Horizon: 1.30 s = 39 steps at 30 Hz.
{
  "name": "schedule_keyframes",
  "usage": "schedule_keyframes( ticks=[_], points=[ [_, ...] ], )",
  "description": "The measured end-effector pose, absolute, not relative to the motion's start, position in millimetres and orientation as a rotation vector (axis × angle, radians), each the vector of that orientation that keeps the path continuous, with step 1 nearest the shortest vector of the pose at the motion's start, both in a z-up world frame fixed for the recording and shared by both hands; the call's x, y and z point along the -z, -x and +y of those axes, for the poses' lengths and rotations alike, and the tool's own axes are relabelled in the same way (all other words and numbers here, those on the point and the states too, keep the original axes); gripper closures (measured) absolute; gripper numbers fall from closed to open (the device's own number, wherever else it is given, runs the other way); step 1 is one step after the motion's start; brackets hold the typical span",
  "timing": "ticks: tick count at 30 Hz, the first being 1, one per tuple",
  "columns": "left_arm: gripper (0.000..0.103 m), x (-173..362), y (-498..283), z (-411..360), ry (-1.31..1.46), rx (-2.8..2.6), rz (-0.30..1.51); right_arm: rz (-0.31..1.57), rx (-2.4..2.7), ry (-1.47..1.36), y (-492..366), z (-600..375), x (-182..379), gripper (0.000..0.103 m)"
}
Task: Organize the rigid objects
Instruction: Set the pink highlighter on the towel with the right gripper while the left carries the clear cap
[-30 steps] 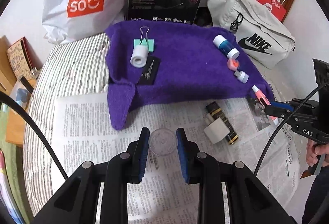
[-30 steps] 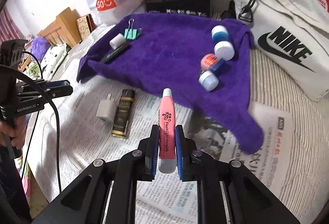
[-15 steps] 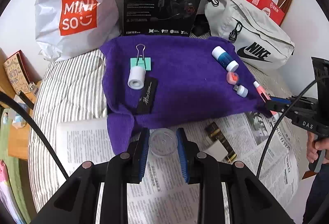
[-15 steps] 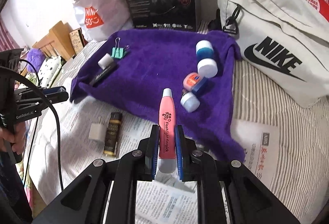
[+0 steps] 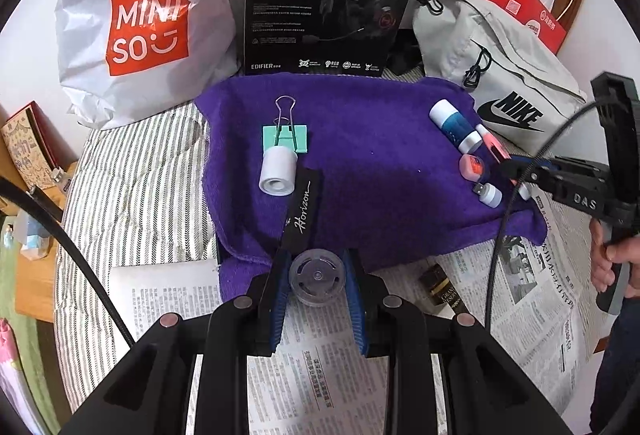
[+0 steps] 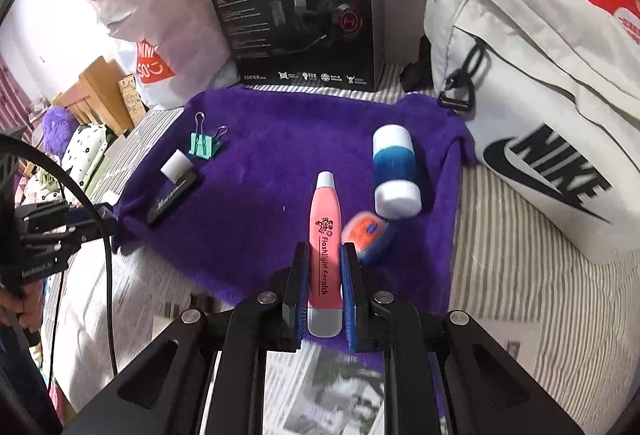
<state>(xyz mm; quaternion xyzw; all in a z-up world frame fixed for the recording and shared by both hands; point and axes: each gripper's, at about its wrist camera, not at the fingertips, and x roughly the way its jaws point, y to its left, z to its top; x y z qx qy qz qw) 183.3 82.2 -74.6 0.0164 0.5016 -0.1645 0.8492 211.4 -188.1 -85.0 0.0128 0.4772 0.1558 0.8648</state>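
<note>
Above the purple towel (image 5: 372, 171), left fingers (image 5: 280, 275) clamped on a clear round lid (image 5: 317, 276), right fingers (image 6: 298, 275) on a pink flashlight (image 6: 325, 247)

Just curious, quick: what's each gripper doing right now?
Left gripper: shut on a clear round plastic lid.
Right gripper: shut on a pink flashlight earpick.

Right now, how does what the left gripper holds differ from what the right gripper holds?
Shape: the left gripper clamps a short round clear spool; the right gripper clamps a long slim pink flashlight.
Look: the spool is see-through and unprinted; the flashlight is opaque with black print.
Pose: the spool faces the camera end-on; the flashlight points forward along the fingers.
Shared: both are held over the near edge of the purple towel.
</note>
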Motion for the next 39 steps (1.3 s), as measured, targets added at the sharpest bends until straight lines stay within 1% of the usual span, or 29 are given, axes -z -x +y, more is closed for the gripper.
schedule_keyframes(
  ticks=[16,30,32,34,36,39],
  points=[
    [0.078,86.2,-201.0,101.6,-0.005,0.325,1.077,1.080,-0.287,0.023,-298.6,-165.5,118.3,0.088],
    [0.078,88.0,-204.1,105.8,0.004,0.334,1.078,1.095,-0.269,0.105,-305.3,-157.7,134.6,0.087],
    [0.078,88.3,-204.4,105.4,0.006,0.333,1.077,1.099,-0.276,0.107,-306.3,-155.3,136.4,0.085],
    [0.078,88.6,-204.5,105.7,0.012,0.333,1.076,1.110,-0.290,0.090,-306.2,-155.8,135.8,0.075],
    [0.078,88.4,-204.5,105.5,0.016,0.334,1.077,1.106,-0.286,0.077,-302.6,-157.6,132.0,0.071],
    [0.078,86.9,-205.2,103.6,0.021,0.341,1.077,1.082,-0.287,0.055,-294.8,-162.1,121.0,0.070]
  ],
)
